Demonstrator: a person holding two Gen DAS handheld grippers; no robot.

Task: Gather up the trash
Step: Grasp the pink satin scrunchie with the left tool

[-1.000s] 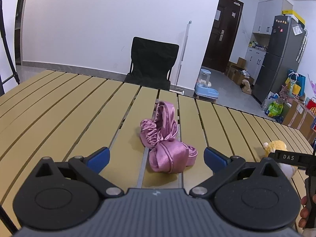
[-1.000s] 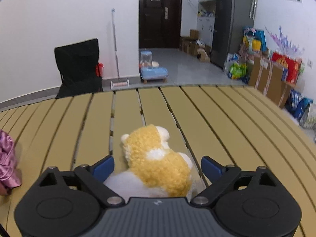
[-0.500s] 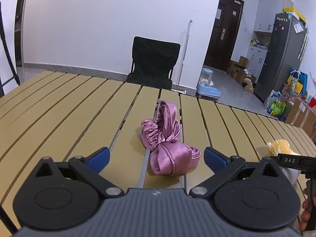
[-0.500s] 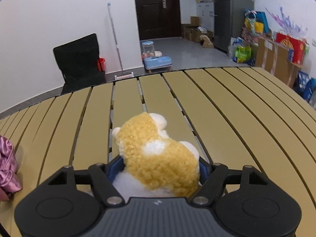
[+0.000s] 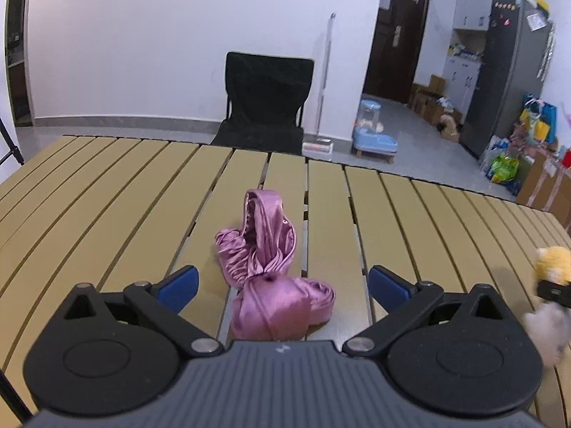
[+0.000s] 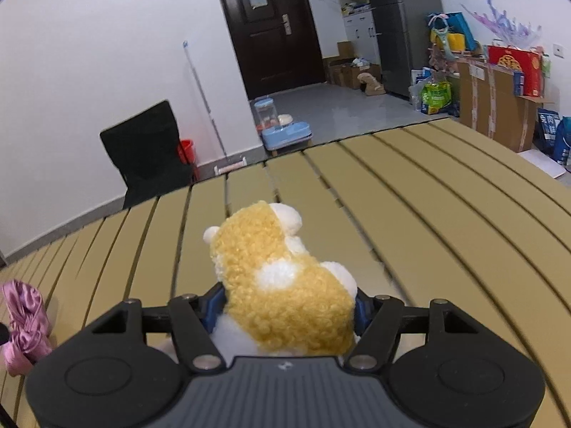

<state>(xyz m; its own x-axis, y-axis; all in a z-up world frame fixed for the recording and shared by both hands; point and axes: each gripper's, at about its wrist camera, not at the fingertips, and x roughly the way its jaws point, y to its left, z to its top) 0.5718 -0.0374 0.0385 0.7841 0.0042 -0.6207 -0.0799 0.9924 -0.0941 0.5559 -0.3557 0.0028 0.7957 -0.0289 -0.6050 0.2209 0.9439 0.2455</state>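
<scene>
A crumpled pink satin cloth (image 5: 264, 249) lies on the tan slatted table (image 5: 107, 196). My left gripper (image 5: 282, 281) is open, its blue fingertips standing either side of the cloth's near end without touching it. A yellow and white plush toy (image 6: 282, 285) sits between the blue pads of my right gripper (image 6: 285, 308). Its jaws are closing and the pads press into the toy's sides. The left wrist view shows the toy (image 5: 551, 267) at the far right edge. The cloth (image 6: 25, 317) appears at the lower left of the right wrist view.
A black folding chair (image 5: 267, 103) stands beyond the table's far edge, with a mop and a blue pet feeder (image 5: 373, 132) on the floor beside it. A fridge (image 5: 514, 71), bags and cardboard boxes (image 6: 499, 114) line the right side of the room.
The right jaws have closed in from wide apart onto the plush toy, and that gripper has rolled. The left gripper has shifted sideways, and the cloth now sits closer between its fingers.
</scene>
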